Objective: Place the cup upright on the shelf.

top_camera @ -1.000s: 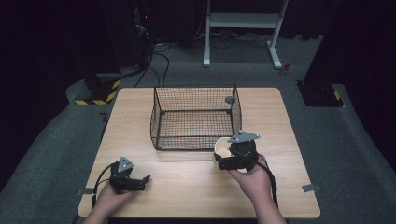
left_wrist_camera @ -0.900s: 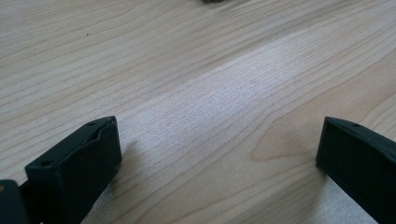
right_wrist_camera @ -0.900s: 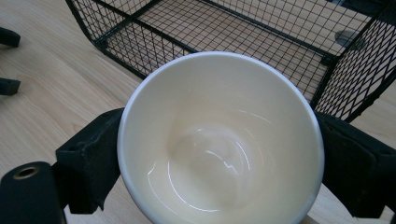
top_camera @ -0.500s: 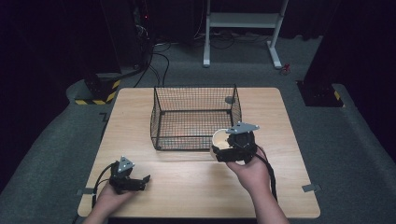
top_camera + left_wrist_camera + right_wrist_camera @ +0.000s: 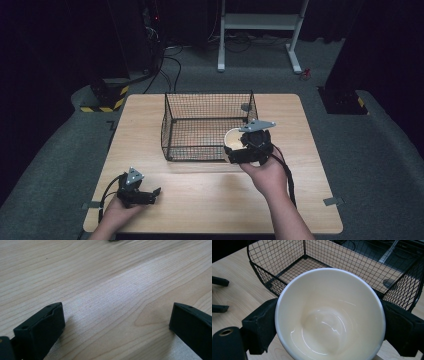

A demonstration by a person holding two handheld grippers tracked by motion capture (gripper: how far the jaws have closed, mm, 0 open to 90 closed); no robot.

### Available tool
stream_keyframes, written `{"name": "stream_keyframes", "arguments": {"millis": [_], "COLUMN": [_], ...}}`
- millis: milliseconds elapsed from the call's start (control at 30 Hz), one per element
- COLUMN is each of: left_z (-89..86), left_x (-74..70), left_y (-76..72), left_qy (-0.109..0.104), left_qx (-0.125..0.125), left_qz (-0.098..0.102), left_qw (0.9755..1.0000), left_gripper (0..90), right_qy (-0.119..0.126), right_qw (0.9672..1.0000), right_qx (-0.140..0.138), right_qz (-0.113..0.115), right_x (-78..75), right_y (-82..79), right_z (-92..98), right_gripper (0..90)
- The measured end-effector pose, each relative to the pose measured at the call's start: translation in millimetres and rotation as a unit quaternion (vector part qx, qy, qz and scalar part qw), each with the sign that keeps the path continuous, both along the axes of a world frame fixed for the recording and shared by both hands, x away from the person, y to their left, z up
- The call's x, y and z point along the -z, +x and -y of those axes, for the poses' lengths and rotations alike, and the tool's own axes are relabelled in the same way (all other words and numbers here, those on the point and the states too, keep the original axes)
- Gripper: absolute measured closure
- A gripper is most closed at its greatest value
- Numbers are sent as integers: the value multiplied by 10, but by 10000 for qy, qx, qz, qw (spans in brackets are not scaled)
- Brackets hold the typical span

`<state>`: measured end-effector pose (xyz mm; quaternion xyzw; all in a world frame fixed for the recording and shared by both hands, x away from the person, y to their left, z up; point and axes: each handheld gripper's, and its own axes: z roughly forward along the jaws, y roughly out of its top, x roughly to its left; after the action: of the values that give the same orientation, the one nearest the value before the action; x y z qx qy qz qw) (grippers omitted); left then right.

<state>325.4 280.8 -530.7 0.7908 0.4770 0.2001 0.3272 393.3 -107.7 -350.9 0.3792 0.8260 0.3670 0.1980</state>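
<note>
Two black jaws of the right gripper (image 5: 234,150) clamp the glossy cream ceramic bowl (image 5: 329,315) just over the black wire basket's (image 5: 207,95) near corner; lift clear of the rim, then lower level; the left gripper (image 5: 152,195) rests empty, jaws spread, on the pale wooden table (image 5: 105,290).

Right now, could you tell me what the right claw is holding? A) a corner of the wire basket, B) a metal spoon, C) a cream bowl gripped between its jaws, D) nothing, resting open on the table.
C: in the right gripper view, the cream bowl sits clamped between the two black jaws of the right claw, with the wire basket just beyond it.
</note>
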Motion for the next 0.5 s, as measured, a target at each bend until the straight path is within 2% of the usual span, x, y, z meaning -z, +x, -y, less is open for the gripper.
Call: {"name": "stream_keyframes", "arguments": {"millis": [333, 500], "left_z": [0, 5], "left_x": [0, 3], "left_y": [0, -3], "left_qy": [1, -13], "left_qx": [1, -22], "left_qz": [-1, 17], "left_qw": [10000, 10000], "left_gripper": [4, 5], "right_qy": [-56, -162], "right_qw": [10000, 9998], "right_qx": [2, 65], "right_qz": [72, -15], "right_x": [-122, -131], "right_y": [114, 215], "right_z": [-70, -138], "right_gripper": [98, 98]}}
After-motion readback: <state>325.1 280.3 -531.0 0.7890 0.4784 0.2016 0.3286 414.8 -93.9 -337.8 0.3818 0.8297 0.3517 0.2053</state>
